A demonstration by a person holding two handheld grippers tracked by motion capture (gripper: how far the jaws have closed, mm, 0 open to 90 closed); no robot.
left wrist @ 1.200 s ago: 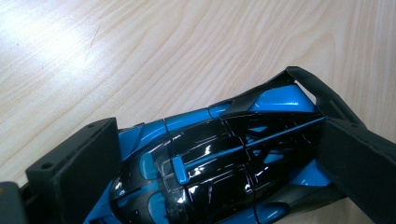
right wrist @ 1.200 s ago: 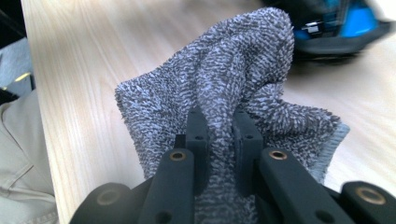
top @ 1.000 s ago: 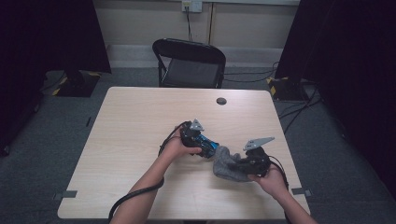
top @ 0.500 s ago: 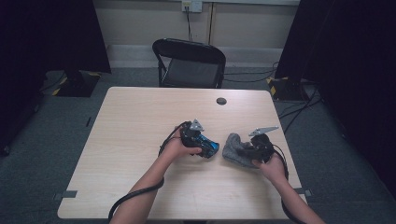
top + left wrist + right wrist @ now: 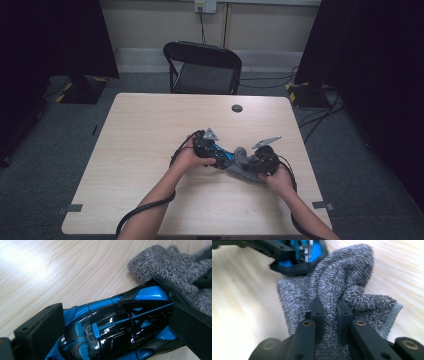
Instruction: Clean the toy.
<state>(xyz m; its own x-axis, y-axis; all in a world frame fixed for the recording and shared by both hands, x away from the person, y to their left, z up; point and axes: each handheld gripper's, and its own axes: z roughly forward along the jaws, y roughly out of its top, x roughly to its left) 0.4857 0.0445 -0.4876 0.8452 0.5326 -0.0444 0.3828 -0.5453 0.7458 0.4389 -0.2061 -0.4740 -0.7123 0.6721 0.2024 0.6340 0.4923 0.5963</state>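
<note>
A glossy blue and black toy car (image 5: pixel 117 325) lies between the jaws of my left gripper (image 5: pixel 223 156), which is shut on its sides just above the table. A grey fluffy cloth (image 5: pixel 332 282) is pinched in a fold by my right gripper (image 5: pixel 329 312), shut on it. In the high view the cloth (image 5: pixel 239 161) touches the car's (image 5: pixel 225 155) end, with my right gripper (image 5: pixel 250 163) close to the right of it. The car (image 5: pixel 304 252) rests against the cloth's top edge in the right gripper view, and the cloth (image 5: pixel 175 267) lies beyond the car's end in the left gripper view.
The wooden table (image 5: pixel 150 135) has a small dark round disc (image 5: pixel 237 108) near its far edge. A black folding chair (image 5: pixel 202 67) stands behind the table. Cables trail from both grippers toward the table's near edge.
My right gripper has carried the cloth to the left, from the right of the car up against its end. The left gripper with the car has stayed put.
</note>
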